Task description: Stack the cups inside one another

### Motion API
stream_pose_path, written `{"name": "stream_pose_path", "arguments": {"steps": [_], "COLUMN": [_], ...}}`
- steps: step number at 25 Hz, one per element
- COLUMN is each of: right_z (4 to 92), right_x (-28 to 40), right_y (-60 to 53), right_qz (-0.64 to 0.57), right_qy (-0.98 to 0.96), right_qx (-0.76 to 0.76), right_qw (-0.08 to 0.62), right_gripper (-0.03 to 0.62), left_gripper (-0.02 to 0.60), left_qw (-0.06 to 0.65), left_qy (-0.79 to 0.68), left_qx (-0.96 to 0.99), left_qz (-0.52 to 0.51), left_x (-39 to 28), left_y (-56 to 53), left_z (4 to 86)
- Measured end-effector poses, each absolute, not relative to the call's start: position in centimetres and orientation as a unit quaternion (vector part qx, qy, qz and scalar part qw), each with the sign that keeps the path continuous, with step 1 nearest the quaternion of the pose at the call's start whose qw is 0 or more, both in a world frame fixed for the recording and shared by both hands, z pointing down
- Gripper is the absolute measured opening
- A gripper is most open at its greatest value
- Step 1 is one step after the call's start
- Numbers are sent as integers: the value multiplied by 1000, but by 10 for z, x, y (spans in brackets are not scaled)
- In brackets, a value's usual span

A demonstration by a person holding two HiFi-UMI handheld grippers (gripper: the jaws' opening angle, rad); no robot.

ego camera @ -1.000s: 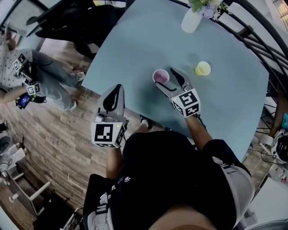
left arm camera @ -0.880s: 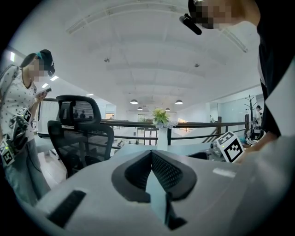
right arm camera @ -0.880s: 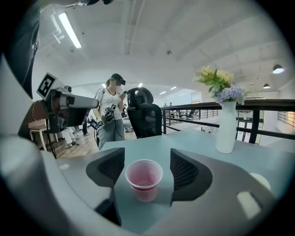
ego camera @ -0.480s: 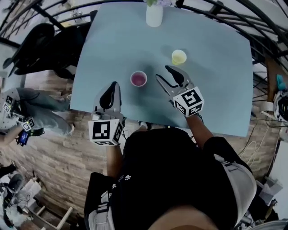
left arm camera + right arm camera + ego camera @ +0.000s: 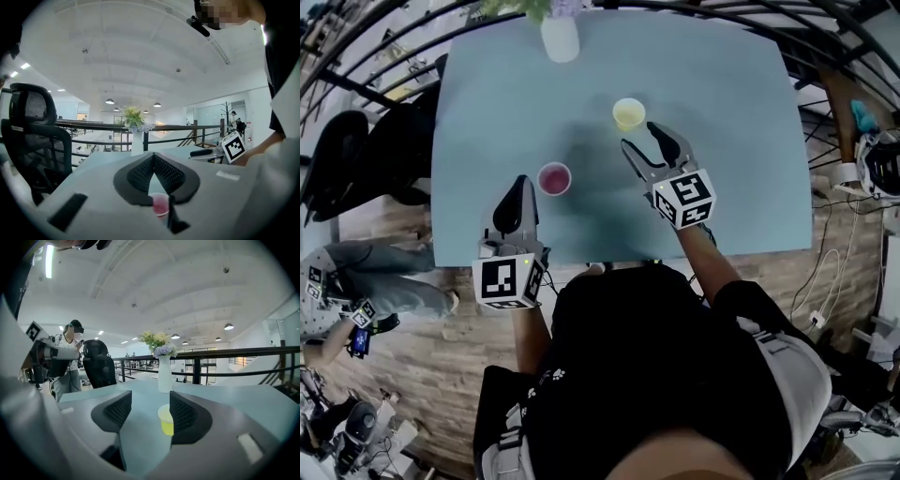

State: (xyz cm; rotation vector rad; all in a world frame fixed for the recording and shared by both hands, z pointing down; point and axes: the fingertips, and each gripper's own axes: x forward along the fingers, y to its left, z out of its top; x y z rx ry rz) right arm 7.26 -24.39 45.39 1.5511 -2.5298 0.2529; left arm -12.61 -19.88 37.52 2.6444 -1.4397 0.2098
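Yellow cup (image 5: 629, 113) and pink cup (image 5: 554, 178) stand upright and well apart on the blue table (image 5: 741, 122), not yet nested; within the last second the right gripper (image 5: 638, 135) has left the pink cup's side and now points at the yellow one, probably the cup to be lifted; its jaws, having narrowed and then reopened a little, stand part open, the cup just beyond their tips, ungripped; left gripper (image 5: 520, 184) hangs near the pink cup, jaws together, empty.
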Motion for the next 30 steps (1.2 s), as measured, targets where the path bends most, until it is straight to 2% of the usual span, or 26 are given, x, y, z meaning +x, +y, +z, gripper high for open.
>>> {"name": "stream_pose_path", "arguments": {"steps": [12,21,30], "right_z": [494,528,547], "right_x": [91,98,94], "right_y": [-295,-320,-331], "right_qz": [111,121,129], "right_qy": [-826,-817,-820], "right_qx": [541,543,533], "right_qw": [109,151,162], "right_gripper": [333,367,380], "left_gripper": [-8,-8,-8], "left_qw": [55,64,67], "left_qy": [-474,-486,-501], "left_qx": [873,863,854], "left_qz": [104,119,123], "left_x": [-129,-139,-147], "left_y": [-216,-223,-220], "left_z": [374,381,384]}}
